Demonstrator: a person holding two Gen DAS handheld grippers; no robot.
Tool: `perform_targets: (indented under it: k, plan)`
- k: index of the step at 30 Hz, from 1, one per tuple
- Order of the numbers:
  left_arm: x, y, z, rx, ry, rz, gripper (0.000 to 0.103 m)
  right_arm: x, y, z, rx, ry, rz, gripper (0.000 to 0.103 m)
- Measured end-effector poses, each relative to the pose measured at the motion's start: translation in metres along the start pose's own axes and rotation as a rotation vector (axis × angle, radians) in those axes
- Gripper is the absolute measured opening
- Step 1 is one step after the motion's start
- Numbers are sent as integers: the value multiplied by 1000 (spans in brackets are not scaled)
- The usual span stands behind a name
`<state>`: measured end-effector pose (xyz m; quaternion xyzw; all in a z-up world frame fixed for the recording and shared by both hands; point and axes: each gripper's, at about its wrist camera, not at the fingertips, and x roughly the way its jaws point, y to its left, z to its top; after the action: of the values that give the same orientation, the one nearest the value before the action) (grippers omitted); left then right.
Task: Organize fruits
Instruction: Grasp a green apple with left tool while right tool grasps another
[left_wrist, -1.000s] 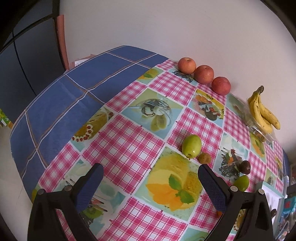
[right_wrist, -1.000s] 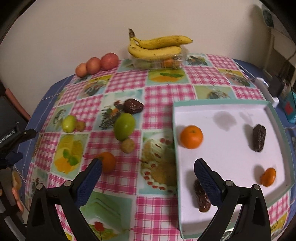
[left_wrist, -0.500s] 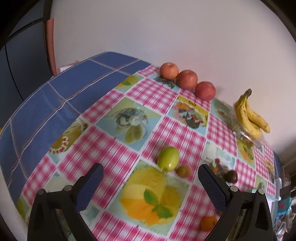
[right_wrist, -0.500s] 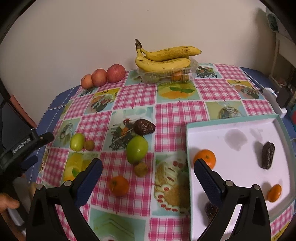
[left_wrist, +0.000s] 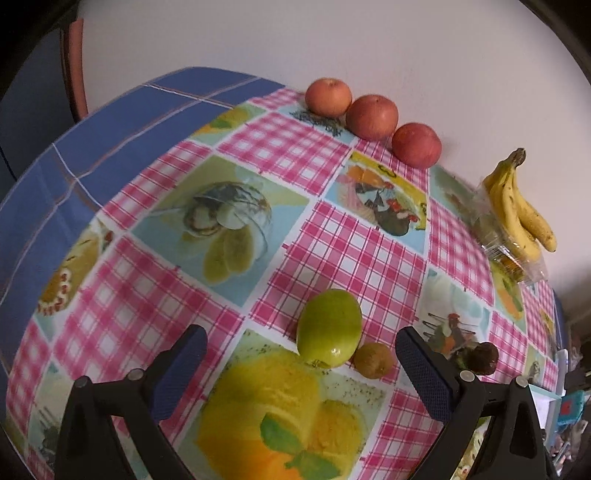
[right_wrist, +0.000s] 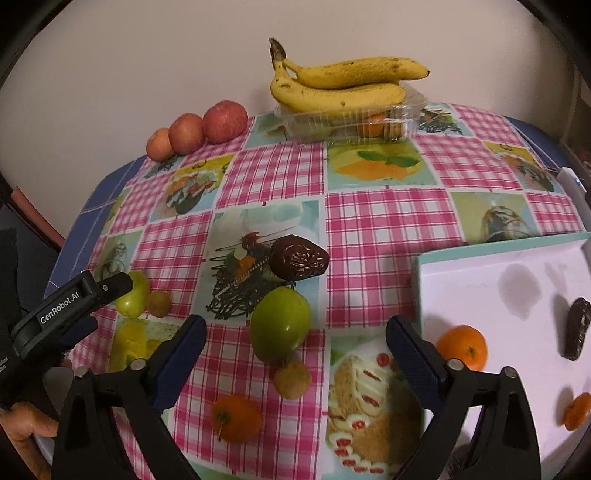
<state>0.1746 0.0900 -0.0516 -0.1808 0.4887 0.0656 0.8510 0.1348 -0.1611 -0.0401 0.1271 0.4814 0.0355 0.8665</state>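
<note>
Green fruit (left_wrist: 328, 328) sits on the tablecloth (left_wrist: 332, 240) just ahead of my left gripper (left_wrist: 301, 356), roughly centred btwn the two pads, w/ a small brown fruit (left_wrist: 373, 360) touching or nearly touching its right side. Left fingers are spread wide, nothing in them. I read the step as closing on that green one. To do it well I'd come down so the right pad slips btwn green and brown, else I pinch both or knock the brown one rolling. Squeeze at the widest part; smooth skin looks slippery.

It's slightly egg-shaped; long axis seems to run up-down in left view, the narrower end away from me, but fisheye makes that a guess.

Right gripper (right_wrist: 295, 349) is also spread and empty, hovering over a second green fruit (right_wrist: 280, 323), w/ a dark wrinkled fruit (right_wrist: 299, 262) behind it and an orange (right_wrist: 236, 417) nearer me. White tray (right_wrist: 480, 251) to the right holds another orange (right_wrist: 461, 347). Bananas (right_wrist: 343, 85) and apples (right_wrist: 195, 129) line the wall.
</note>
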Motion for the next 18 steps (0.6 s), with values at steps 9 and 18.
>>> perform_targets:
  k: [9,18]
  plan:
    - [19,-12,1,12,37,-18,75,27,4,0,-5,42,-9,71]
    - [20,-17,1,13,48,-41,43,30,6,-2,-4,57,6,47]
